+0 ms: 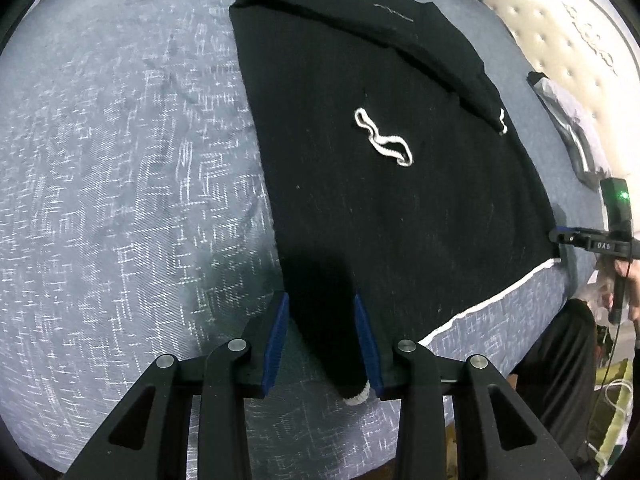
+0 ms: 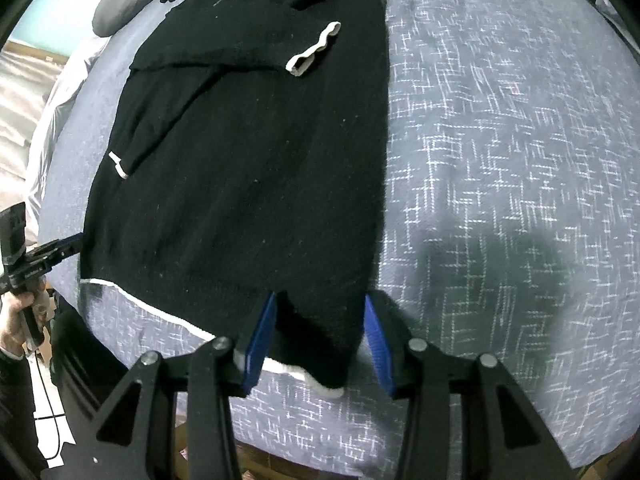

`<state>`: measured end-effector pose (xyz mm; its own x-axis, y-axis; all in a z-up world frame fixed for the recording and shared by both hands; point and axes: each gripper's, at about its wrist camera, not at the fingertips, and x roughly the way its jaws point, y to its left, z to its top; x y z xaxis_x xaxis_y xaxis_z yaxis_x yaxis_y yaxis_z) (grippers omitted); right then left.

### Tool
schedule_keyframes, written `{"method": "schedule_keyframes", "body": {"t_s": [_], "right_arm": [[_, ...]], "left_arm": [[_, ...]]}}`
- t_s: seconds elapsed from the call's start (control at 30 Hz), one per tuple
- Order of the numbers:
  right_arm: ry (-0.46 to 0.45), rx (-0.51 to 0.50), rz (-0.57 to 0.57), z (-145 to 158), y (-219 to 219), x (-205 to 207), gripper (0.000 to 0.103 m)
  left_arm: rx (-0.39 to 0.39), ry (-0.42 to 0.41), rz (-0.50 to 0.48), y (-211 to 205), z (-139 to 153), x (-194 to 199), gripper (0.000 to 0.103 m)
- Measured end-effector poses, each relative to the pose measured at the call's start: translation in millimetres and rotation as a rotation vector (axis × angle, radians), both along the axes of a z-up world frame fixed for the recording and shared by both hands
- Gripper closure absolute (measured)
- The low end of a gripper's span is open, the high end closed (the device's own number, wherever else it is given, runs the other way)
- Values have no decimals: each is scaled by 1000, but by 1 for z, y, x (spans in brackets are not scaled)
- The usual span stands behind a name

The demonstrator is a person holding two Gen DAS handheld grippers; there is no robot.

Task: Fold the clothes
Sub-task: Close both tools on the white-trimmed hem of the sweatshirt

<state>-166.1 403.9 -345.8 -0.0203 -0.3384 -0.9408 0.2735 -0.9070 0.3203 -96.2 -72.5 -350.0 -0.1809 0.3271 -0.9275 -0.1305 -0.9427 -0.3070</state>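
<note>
A black sweater (image 1: 400, 208) (image 2: 248, 180) with white trim lies flat on a blue-grey patterned bed cover (image 1: 120, 160) (image 2: 500, 140). Both sleeves are folded in over the body. One white cuff (image 1: 382, 138) (image 2: 314, 50) rests mid-chest and the other cuff (image 1: 503, 120) (image 2: 118, 166) near the side edge. My left gripper (image 1: 320, 296) stands open over one hem corner, and bed cover shows beside its left pad. My right gripper (image 2: 320, 296) is open astride the opposite hem corner, which lies loose on the cover.
The bed's near edge runs just under both grippers. Past it are a person's dark trousers (image 1: 560, 360) and a hand (image 2: 16, 320) on a gripper handle. A cream quilted mattress (image 1: 560, 40), a grey item (image 1: 568, 128) and a grey pillow (image 2: 116, 12) flank the far side.
</note>
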Motion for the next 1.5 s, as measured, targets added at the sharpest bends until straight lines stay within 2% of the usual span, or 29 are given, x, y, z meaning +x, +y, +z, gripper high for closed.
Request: {"method": "schedule_keyframes", "body": {"t_s": [0.57, 0.7, 1.13, 1.5], "right_arm": [[-3, -3, 6, -5, -4, 1, 58], [-2, -4, 6, -4, -3, 1, 62], [9, -11, 36, -2, -12, 4, 80], [3, -7, 37, -2, -16, 4, 79]], "left_arm": [[21, -14, -12, 8, -14, 11, 67], [23, -12, -17, 10, -14, 13, 67], [38, 0, -32, 16, -11, 21, 85], [32, -9, -44, 22, -13, 7, 84]]}}
